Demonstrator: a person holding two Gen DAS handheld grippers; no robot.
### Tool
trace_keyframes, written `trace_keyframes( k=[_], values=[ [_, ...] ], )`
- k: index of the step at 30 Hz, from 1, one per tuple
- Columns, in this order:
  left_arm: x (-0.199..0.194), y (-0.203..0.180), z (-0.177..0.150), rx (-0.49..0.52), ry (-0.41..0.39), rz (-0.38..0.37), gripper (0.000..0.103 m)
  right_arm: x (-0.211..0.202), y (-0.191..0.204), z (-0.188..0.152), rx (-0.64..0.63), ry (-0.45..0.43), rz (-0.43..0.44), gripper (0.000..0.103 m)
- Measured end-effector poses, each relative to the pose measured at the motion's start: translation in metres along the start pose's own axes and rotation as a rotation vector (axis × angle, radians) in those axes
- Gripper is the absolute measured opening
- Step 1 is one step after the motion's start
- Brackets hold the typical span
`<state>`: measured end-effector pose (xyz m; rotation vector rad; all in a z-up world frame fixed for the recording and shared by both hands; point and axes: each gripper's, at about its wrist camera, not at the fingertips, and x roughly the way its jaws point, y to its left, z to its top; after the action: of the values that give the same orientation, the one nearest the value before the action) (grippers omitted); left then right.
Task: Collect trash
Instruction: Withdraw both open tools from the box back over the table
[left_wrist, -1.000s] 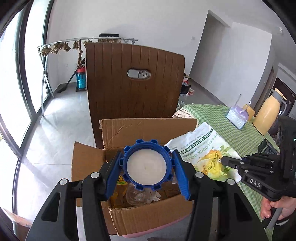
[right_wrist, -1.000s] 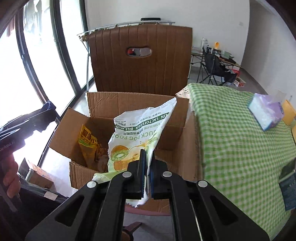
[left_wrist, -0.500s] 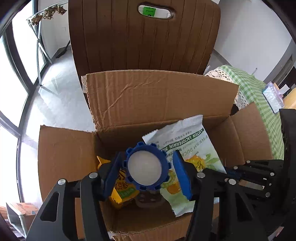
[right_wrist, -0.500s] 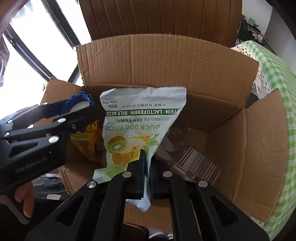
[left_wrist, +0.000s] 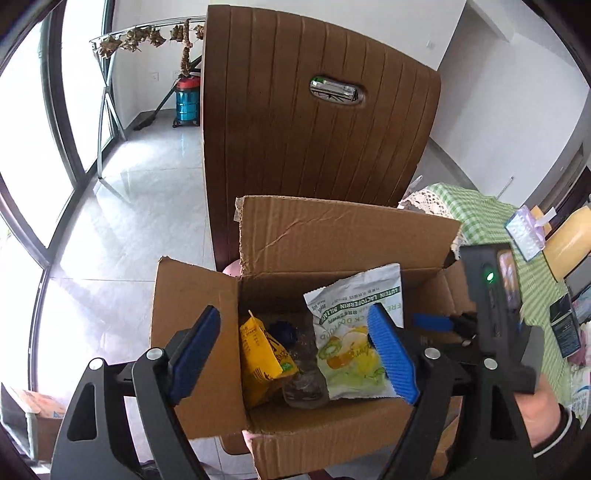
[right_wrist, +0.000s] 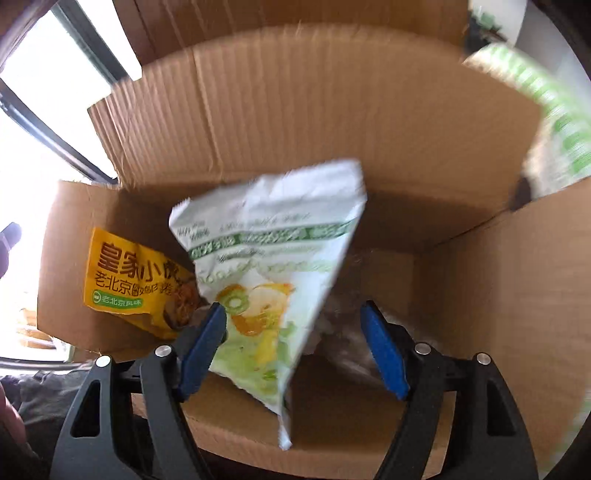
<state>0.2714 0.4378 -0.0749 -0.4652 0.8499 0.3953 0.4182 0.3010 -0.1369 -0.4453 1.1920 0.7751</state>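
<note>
Right gripper (right_wrist: 291, 347): jaws opening wide, letting the white-green pouch (right_wrist: 273, 266) go.
Left gripper (left_wrist: 295, 354): opening, holding nothing.
Pouch: dropping inside the cardboard box (right_wrist: 314, 110), right of the yellow wrapper (right_wrist: 129, 277).
Advice: be lifting both clear without snagging it.

A brown chair (left_wrist: 317, 140) stands behind, with a green checked tablecloth (left_wrist: 476, 218) to the right.

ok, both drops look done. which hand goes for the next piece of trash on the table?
Right, probably: its tool hangs at the box side nearest the green-checked table. Left tool sits farther away.
</note>
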Motion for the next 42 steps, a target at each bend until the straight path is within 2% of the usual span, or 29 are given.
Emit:
trace_keyframes(
  k=[3, 10, 15, 19, 24, 31, 35, 39, 42],
  values=[
    [-0.009, -0.001, -0.002, -0.009, -0.003, -0.014, 0.081, -0.038, -0.008, 0.007, -0.018, -0.074, -0.044, 0.072],
    [-0.028, -0.024, -0.007, 0.018, -0.022, -0.04, 0.081, -0.107, -0.03, -0.001, -0.011, -0.184, -0.072, 0.073],
    [-0.063, -0.059, -0.01, 0.072, -0.105, -0.057, 0.083, -0.162, -0.048, -0.037, 0.011, -0.326, -0.106, 0.073],
    [-0.098, -0.096, -0.021, 0.119, -0.194, -0.088, 0.086, -0.216, -0.07, -0.082, 0.049, -0.446, -0.146, 0.073],
    [-0.136, -0.157, -0.049, 0.215, -0.281, -0.15, 0.09, -0.274, -0.11, -0.16, 0.159, -0.57, -0.219, 0.073],
    [-0.176, -0.271, -0.12, 0.433, -0.34, -0.332, 0.094, -0.339, -0.17, -0.296, 0.369, -0.672, -0.386, 0.078],
    [-0.187, -0.333, -0.16, 0.535, -0.322, -0.445, 0.095, -0.369, -0.199, -0.378, 0.491, -0.692, -0.5, 0.078],
    [-0.193, -0.384, -0.198, 0.613, -0.304, -0.52, 0.095, -0.388, -0.217, -0.45, 0.597, -0.693, -0.596, 0.08],
    [-0.186, -0.419, -0.224, 0.655, -0.264, -0.564, 0.095, -0.396, -0.228, -0.499, 0.676, -0.686, -0.635, 0.08]
  ],
)
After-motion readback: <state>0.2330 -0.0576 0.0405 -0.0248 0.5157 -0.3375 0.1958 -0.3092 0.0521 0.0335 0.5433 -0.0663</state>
